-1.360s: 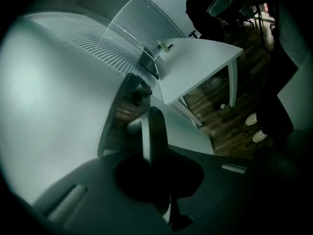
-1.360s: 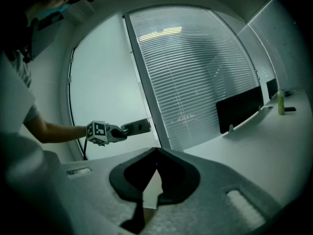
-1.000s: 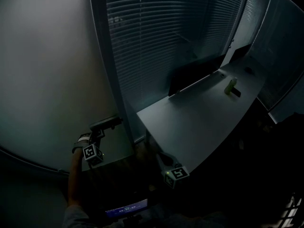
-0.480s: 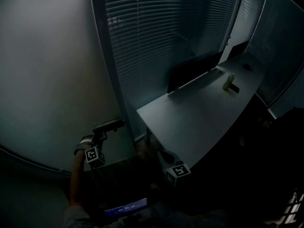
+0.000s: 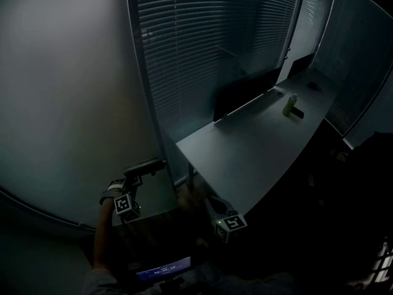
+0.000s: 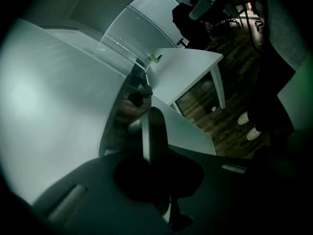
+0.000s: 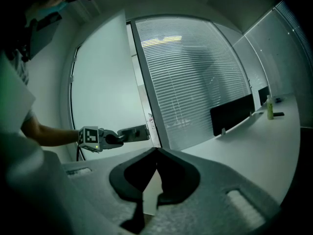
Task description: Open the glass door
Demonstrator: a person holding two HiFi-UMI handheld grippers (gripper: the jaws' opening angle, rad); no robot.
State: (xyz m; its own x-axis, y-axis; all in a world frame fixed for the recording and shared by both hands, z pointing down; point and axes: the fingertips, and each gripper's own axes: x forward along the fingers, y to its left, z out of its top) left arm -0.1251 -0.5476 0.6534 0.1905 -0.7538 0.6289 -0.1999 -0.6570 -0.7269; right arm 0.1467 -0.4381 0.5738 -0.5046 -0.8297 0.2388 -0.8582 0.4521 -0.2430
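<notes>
door (image 5: pixel 73 103): heavy, stiff glass, we judge.
grip: left gripper (image 5: pixel 136 177) pinches the handle (image 5: pixel 147 165).
right gripper (image 5: pixel 209 200): pressed together, empty.

Glass door (image 5: pixel 73 103): frosted, upright, dark metal edge, beside blinds (image 5: pixel 215 48).
Handle (image 5: pixel 147 166): grey lever, approx. level, nr door edge.

The frosted glass door (image 5: pixel 67 91) at ten o'clock is pale grey-white with a grey handle (image 5: pixel 146 166); the blinds (image 5: pixel 209 42) at one o'clock show horizontal slats. The desk (image 5: pixel 245 158) is light grey, its bottle (image 5: pixel 288 105) green. Black-and-white squares pattern the cubes of the left gripper (image 7: pixel 119 137) and right gripper (image 7: pixel 156 152).
</notes>
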